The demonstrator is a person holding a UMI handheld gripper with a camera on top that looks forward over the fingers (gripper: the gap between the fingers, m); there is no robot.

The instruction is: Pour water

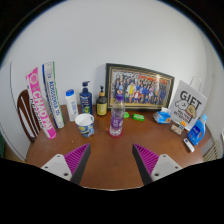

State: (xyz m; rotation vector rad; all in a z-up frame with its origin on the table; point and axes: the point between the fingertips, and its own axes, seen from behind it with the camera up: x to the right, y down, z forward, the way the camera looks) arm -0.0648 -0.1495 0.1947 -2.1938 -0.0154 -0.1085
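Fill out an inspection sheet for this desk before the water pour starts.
Surface: wooden table, bare ahead of the fingers.
Job's things: clear water bottle with pink label, upright beyond the fingers; white cup to its left, apart from it.
Clutter: framed group photo against the wall; pump bottle; small yellow bottle; white bottle; two tall boxes leaning at the wall; gift bag; small green items below the photo.
Gripper: gripper open, holding nothing, well short of the bottle.
Cables: nothing seen.
Surroundings: white wall; chair back beside the boxes.
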